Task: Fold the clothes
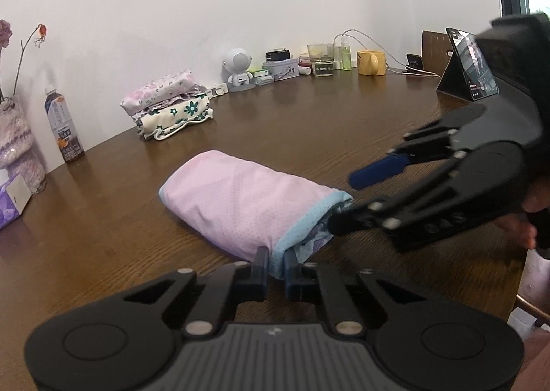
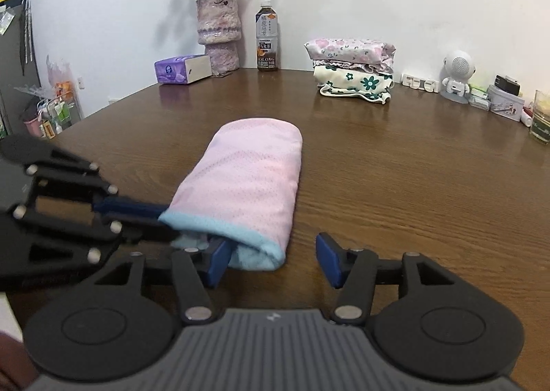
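Observation:
A folded pink mesh garment [image 1: 240, 205] [image 2: 247, 177] with a light blue hem lies on the brown wooden table [image 1: 309, 136] [image 2: 395, 184]. My left gripper [image 1: 276, 267] [image 2: 165, 222] is shut on the blue hem at a near corner of the bundle. My right gripper [image 2: 271, 258] [image 1: 343, 202] stands open at the same hemmed end. One of its fingers [image 2: 218, 262] sits at the fold's opening, and the other is clear of the cloth to the right. A stack of folded floral clothes [image 1: 168, 105] [image 2: 354, 71] rests near the wall.
Along the wall stand a tea bottle [image 2: 267, 40], a vase of dried roses [image 2: 218, 36], a purple tissue box [image 2: 182, 69], a white robot figure [image 1: 239, 69], a glass [image 1: 321, 61], a yellow mug [image 1: 371, 62] and a propped tablet [image 1: 471, 64]. A hand [image 1: 522, 226] holds the right gripper.

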Demonstrator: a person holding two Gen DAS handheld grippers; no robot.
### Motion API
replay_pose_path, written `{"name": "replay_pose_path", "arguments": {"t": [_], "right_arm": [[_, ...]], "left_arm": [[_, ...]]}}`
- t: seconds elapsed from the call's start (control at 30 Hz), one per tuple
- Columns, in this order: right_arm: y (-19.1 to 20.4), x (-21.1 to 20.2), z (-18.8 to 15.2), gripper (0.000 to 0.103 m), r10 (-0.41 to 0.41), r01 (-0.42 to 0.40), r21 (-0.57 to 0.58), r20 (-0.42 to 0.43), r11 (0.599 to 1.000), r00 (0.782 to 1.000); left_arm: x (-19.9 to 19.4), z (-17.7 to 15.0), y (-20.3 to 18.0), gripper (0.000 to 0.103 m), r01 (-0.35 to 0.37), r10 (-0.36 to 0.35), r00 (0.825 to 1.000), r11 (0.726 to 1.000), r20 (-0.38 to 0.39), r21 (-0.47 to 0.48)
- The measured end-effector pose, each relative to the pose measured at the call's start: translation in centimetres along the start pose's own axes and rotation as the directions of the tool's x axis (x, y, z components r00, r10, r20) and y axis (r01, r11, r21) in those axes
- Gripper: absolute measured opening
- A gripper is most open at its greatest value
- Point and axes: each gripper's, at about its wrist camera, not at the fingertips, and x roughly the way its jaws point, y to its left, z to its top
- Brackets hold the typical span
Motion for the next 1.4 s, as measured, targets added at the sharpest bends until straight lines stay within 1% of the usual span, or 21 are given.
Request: {"name": "replay_pose_path", "arguments": {"t": [0.13,0.53,0.7,0.77,0.8,0.83,0.87,0.9,0.93,1.0,1.1,1.23,1.27,1.3,1.33,1.37,1.4], "right_arm": [[0.3,-0.5,-0.3,0.057,0.036,-0.036,-0.032,-0.005,0.999,0.999],[1.2,2.1,1.2,0.056,0.006,-0.006,-0.013,0.0,1.0,1.0],[0.0,0.2,0.4,0.056,0.009,-0.01,0.031,0.03,0.999,1.0],[-0.5,0.0,0.2,0.056,0.004,-0.005,0.037,0.029,0.999,1.0],[-0.7,0.1,0.2,0.05,0.004,-0.005,0.04,0.023,0.999,1.0],[-0.8,0.2,0.1,0.041,0.005,-0.006,0.043,0.017,0.999,1.0],[-0.9,0.3,0.1,0.036,0.013,-0.013,0.045,0.012,0.999,1.0],[-0.9,0.5,0.1,0.026,0.02,-0.02,0.048,0.007,0.999,1.0],[-0.8,0.6,0.1,0.019,0.028,-0.028,0.05,0.006,0.998,1.0],[-0.7,0.7,0.0,0.013,0.036,-0.037,0.055,0.006,0.998,0.999],[-0.7,0.8,0.0,0.009,0.045,-0.045,0.065,0.008,0.997,0.999],[-0.8,0.7,-0.1,0.01,0.05,-0.05,0.073,0.009,0.996,0.999],[-0.8,0.7,-0.2,0.01,0.051,-0.051,0.075,0.009,0.996,0.999],[-0.8,0.7,-0.2,0.013,0.052,-0.052,0.08,0.009,0.995,0.999],[-0.9,0.6,-0.2,0.019,0.052,-0.052,0.088,0.009,0.995,0.999],[-0.9,0.5,-0.2,0.026,0.051,-0.052,0.095,0.01,0.994,0.999],[-1.0,0.4,-0.2,0.04,0.052,-0.053,0.1,0.014,0.994,0.999]], "left_arm": [[0.0,0.1,0.0,0.008,0.006,-0.006,1.0,1.0,0.002,-0.012],[-0.1,-0.1,0.1,0.008,0.024,-0.024,1.0,1.0,0.0,-0.018],[-0.1,-0.2,0.4,0.008,0.031,-0.031,1.0,0.999,0.002,-0.023],[0.0,-0.2,0.4,0.008,0.03,-0.03,1.0,0.999,-0.003,-0.024],[0.1,-0.2,0.3,0.008,0.03,-0.03,1.0,0.999,-0.005,-0.024],[0.1,-0.2,0.3,0.008,0.029,-0.029,1.0,0.999,-0.007,-0.025],[0.2,-0.2,0.3,0.007,0.028,-0.028,1.0,0.999,-0.01,-0.026],[0.2,-0.2,0.3,0.006,0.027,-0.028,1.0,0.999,-0.012,-0.027],[0.2,-0.2,0.3,0.005,0.026,-0.027,1.0,0.999,-0.014,-0.028],[0.3,-0.3,0.3,0.004,0.025,-0.025,1.0,0.999,-0.019,-0.029],[0.3,-0.2,0.3,0.003,0.024,-0.025,1.0,0.999,-0.016,-0.035],[0.4,-0.2,0.4,0.004,0.024,-0.025,1.0,0.999,-0.011,-0.042],[0.3,-0.2,0.5,0.006,0.022,-0.023,1.0,0.999,-0.009,-0.049],[0.3,-0.2,0.5,0.01,0.019,-0.02,1.0,0.998,-0.007,-0.057],[0.2,-0.3,0.6,0.012,0.017,-0.017,1.0,0.998,-0.005,-0.065],[0.1,-0.2,0.6,0.018,0.016,-0.016,1.0,0.997,0.002,-0.074],[0.0,-0.2,0.7,0.03,0.018,-0.017,1.0,0.996,0.008,-0.084]]}}
